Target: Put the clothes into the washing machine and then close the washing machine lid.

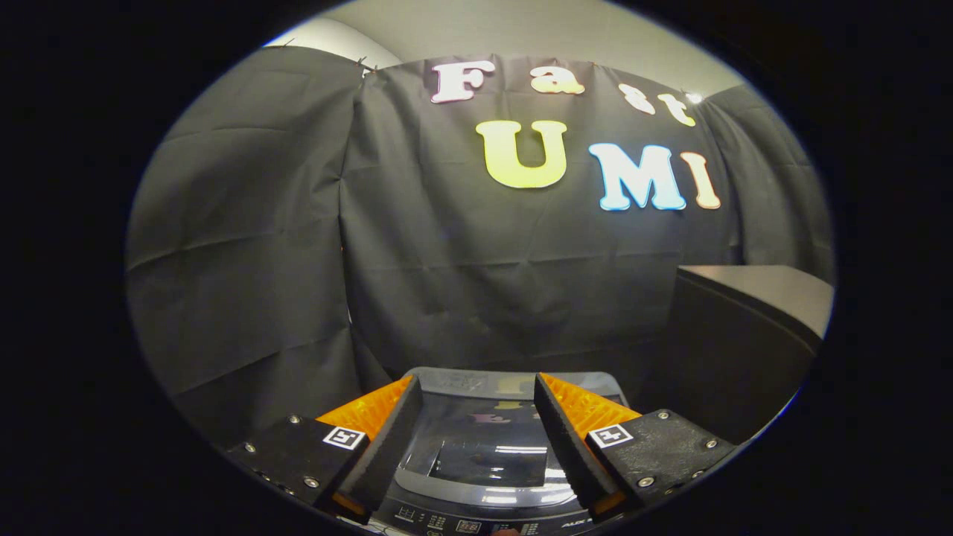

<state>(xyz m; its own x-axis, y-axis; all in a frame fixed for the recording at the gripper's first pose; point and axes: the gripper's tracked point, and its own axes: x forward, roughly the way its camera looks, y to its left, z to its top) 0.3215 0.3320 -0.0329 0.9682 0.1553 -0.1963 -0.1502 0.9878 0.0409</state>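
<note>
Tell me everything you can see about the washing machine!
The washing machine sits low, seen from above, against the black cloth wall. Its top is dark and glossy, with a lid that lies shut and has a see-through window reflecting the lights. A strip of small buttons runs along the near edge. The open tool hangs over it, one finger on each side of the lid, not touching. A dark cabinet stands beside it.

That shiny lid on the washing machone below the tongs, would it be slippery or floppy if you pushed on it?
Probably slippery: the lid is glossy and mirrors the lights. Likely stiff, not floppy, since it looks like one flat, hard panel lying closed on the washing machine. The tongs hang open above it, holding nothing.
</note>
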